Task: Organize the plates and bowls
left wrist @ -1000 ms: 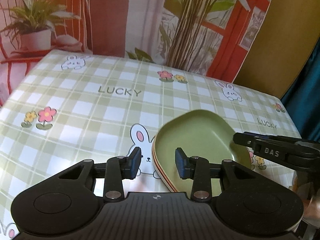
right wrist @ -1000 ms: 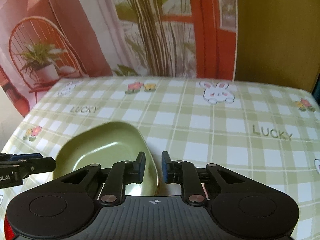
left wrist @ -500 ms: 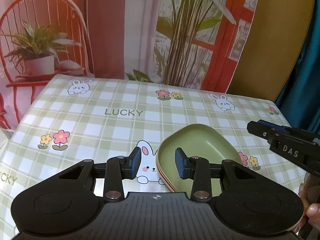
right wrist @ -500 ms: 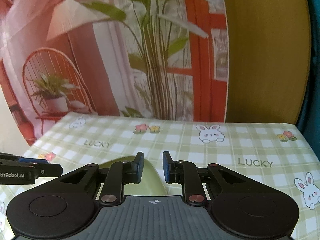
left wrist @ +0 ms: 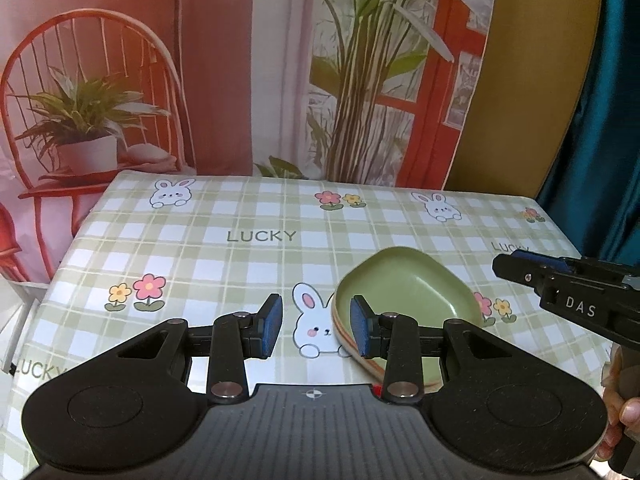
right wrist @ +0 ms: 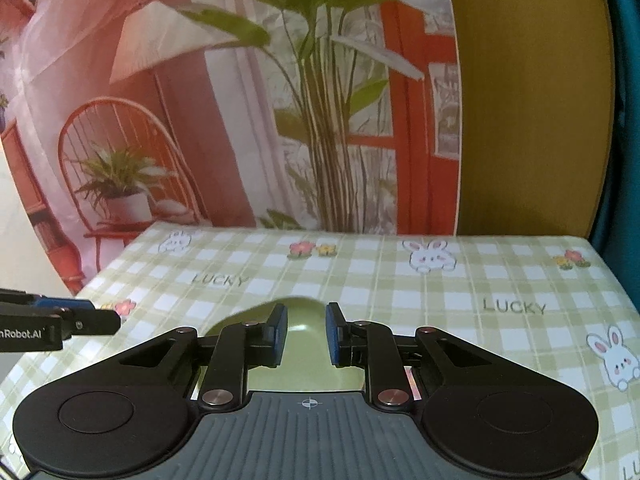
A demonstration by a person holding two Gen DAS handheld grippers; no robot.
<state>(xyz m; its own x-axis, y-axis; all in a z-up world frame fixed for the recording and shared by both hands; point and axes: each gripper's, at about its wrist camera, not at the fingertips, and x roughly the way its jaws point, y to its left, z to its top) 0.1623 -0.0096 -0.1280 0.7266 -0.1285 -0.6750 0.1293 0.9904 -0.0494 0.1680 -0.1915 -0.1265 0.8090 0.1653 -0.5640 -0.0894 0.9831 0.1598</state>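
A green plate [left wrist: 408, 292] tops a small stack of plates on the checked tablecloth [left wrist: 224, 264]; orange and cream rims show at its near left edge. My left gripper [left wrist: 316, 330] is open and empty, raised above the table just left of the stack. My right gripper [right wrist: 306, 334] is open and empty, raised above the same green plate [right wrist: 304, 344], which is mostly hidden behind its fingers. The right gripper also shows at the right of the left wrist view [left wrist: 560, 280]. The left gripper shows at the left of the right wrist view [right wrist: 60, 322].
The tablecloth has rabbit, flower and LUCKY prints. A printed backdrop [left wrist: 280, 80] with a chair and plants hangs behind the far edge. A teal curtain [left wrist: 612, 100] hangs at the right. The table's left edge [left wrist: 60, 260] drops off.
Both grippers have risen and drawn back from the plate stack, so more of the table and backdrop shows. The right gripper's jaws have opened a little wider. The stack has not moved.
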